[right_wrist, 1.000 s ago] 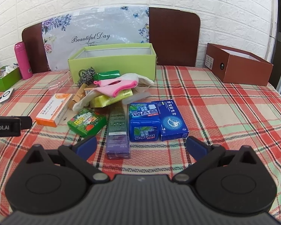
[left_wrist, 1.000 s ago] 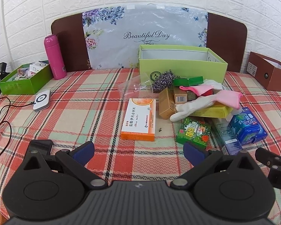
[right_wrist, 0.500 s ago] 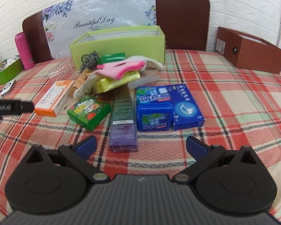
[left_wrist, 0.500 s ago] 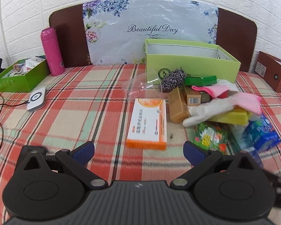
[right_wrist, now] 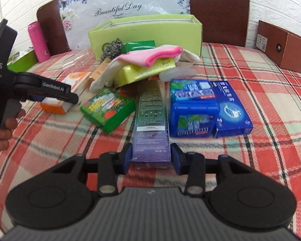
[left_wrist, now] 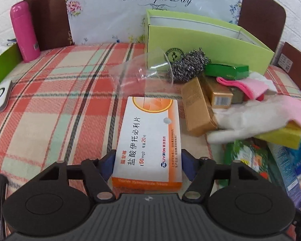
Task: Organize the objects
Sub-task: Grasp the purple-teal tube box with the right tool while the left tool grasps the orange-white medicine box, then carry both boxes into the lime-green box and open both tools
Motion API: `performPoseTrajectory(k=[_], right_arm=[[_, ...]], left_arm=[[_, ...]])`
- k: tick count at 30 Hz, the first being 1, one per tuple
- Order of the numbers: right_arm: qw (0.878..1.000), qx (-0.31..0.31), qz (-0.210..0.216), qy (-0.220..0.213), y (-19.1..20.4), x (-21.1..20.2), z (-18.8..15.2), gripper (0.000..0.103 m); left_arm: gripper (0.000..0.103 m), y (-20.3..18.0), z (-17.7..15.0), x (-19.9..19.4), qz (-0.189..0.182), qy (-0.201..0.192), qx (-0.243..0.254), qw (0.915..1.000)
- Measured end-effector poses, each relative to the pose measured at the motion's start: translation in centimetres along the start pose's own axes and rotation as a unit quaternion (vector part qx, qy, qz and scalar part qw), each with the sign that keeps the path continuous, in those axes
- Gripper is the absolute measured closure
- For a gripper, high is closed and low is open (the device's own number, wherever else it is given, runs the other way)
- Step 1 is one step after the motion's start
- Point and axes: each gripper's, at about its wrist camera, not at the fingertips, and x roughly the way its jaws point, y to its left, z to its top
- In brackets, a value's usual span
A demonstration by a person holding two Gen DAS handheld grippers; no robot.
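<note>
Left wrist view shows the left gripper (left_wrist: 147,161) with its blue pads set against both long sides of the orange and white medicine box (left_wrist: 150,138), which lies flat on the checked tablecloth (left_wrist: 50,104); the jaws look clenched on it, or very nearly. Right wrist view shows the right gripper (right_wrist: 150,156) squeezing the near end of the long purple box (right_wrist: 151,122) in the same way. To do this well, I judge each grip should stay square across the narrow width and lift straight up, since thin card dents easily; the open green box (left_wrist: 200,38) behind seems the likely home. That box is stiff matt card; the gloves (left_wrist: 250,114) are soft and limp; the steel scrubber (left_wrist: 188,66) is springy, tangled wire.
</note>
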Motion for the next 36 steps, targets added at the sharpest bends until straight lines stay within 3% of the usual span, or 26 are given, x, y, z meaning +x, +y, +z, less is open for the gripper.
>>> performPoseTrajectory(k=[6,8,11,15,16,18,22,25,30,36], right_arm=[[0.999,-0.030,0.019,0.023,0.0,-3.4,-2.8,0.063],[0.999,-0.036,0.024,0.019,0.1,-3.8,-2.9,0.051],[0.999,-0.047,0.024,-0.003,0.4,-3.2,-2.1,0.047],[0.998,-0.055,0.015,-0.003,0.6,-1.0,-0.9,0.048],[0.998,-0.055,0.017,0.000,0.5,-0.5,-0.7,0.051],[0.998,-0.051,0.020,0.006,0.4,0.1,-0.6,0.063],[0.998,-0.048,0.030,0.023,0.2,-1.0,-0.8,0.065],[0.995,-0.034,0.080,0.042,-0.4,-3.1,-0.6,0.065],[0.987,-0.035,0.156,0.004,-1.3,-7.6,2.2,0.065],[0.984,-0.052,0.146,-0.092,-2.1,-8.1,11.0,0.065]], left_arm=[[0.033,-0.3,-4.8,-4.9,-0.030,0.018,0.041,0.9986],[0.018,-0.7,-5.7,-5.9,-0.005,0.002,0.058,0.9983],[0.014,-0.9,-5.0,-5.5,0.032,-0.020,0.064,0.9972],[0.014,-0.7,-3.5,-3.9,0.025,-0.009,0.052,0.9983],[0.016,-0.8,-3.4,-3.6,0.019,-0.004,0.056,0.9982],[0.035,-0.8,-3.6,-3.3,0.001,0.005,0.057,0.9984],[0.034,-0.8,-4.1,-4.7,-0.034,0.007,0.051,0.9981],[0.034,-1.4,-3.9,-7.4,-0.059,-0.012,0.087,0.9944],[0.034,-1.7,-0.4,-11.8,-0.103,-0.075,0.087,0.9880],[0.034,-2.6,7.6,-13.8,-0.122,-0.162,0.058,0.9776]])
